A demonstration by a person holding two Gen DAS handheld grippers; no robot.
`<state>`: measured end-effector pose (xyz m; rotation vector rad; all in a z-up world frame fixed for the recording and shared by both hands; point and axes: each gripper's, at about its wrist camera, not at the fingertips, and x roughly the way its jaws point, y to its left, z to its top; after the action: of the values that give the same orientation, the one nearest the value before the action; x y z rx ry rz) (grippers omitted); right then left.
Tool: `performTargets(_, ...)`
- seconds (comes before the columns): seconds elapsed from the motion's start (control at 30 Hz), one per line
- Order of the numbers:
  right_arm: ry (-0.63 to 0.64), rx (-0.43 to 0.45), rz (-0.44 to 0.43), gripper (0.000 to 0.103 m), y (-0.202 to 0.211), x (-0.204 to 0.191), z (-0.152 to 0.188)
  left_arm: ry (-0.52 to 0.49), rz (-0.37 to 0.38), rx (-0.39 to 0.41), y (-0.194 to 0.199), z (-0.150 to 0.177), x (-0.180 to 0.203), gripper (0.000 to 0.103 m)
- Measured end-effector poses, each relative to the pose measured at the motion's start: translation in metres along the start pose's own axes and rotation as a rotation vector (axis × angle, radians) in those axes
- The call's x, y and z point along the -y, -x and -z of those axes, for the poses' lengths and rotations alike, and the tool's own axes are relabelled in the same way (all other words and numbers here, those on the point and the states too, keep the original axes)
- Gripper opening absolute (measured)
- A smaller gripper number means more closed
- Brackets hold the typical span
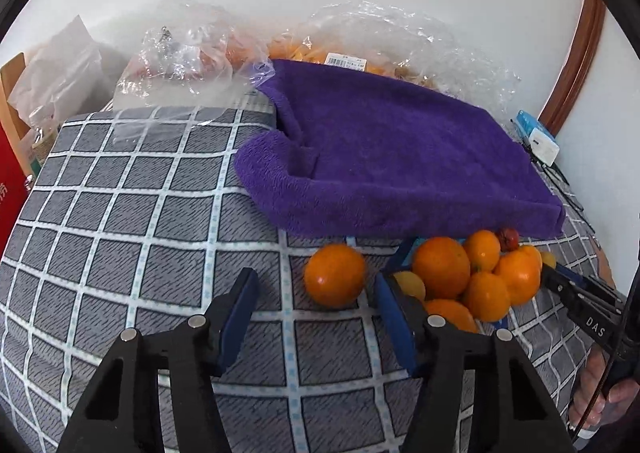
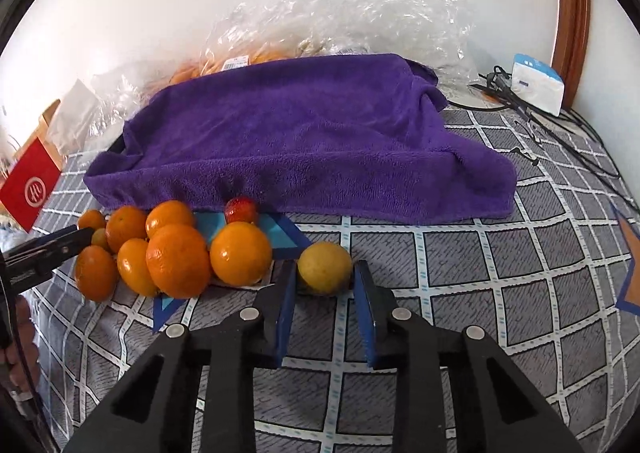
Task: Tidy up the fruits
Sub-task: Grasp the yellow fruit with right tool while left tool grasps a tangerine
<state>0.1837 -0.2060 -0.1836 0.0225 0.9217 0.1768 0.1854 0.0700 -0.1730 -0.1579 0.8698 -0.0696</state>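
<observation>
A lone orange [image 1: 335,275] lies on the grey checked cloth [image 1: 120,233] between the fingers of my left gripper [image 1: 315,276]. The jaws stand wider than the fruit, with gaps at both pads, so the gripper is open. To the right sits a pile of several oranges [image 1: 440,267] with a small red fruit [image 1: 508,239] behind it. In the right wrist view a yellow round fruit [image 2: 324,265] sits right of that pile [image 2: 178,261], and my right gripper [image 2: 325,269] is shut on it, both blue pads against its sides.
A purple towel [image 2: 300,133] covers a raised flat thing just behind the fruit. Clear plastic bags [image 1: 360,33] with more fruit lie against the wall. Blue tape marks [image 2: 280,233] show under the pile. A white packet [image 2: 536,83] and cables lie at the back right, and a red box [image 2: 32,185] at the left.
</observation>
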Motion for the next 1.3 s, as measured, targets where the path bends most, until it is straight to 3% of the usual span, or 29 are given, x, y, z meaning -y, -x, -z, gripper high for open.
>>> performTargets(0.13,-0.023,0.008,-0.012,0.028,0.001,0.004,0.001,-0.010,0.039,0.017,-0.006,-0.002,0.004,0.032)
performTargets(0.17,-0.030,0.009,-0.015,0.028,0.001,0.005,0.001,-0.010,0.045,0.009,-0.008,-0.002,0.005,0.031)
performTargets(0.53,-0.038,0.050,-0.036,0.028,0.010,0.006,0.002,-0.027,0.038,0.064,0.009,0.003,0.005,0.030)
performTargets(0.77,-0.052,0.058,-0.020,0.028,0.030,0.013,0.000,-0.010,0.021,0.085,0.044,-0.005,-0.006,0.030)
performTargets(1.07,-0.053,0.132,0.003,0.028,0.064,0.016,-0.041,-0.010,0.024,0.150,0.077,-0.043,0.005,0.030)
performTargets(1.3,-0.049,0.171,0.020,0.028,0.073,0.014,-0.071,-0.040,0.048,0.164,0.072,-0.074,0.025,0.030)
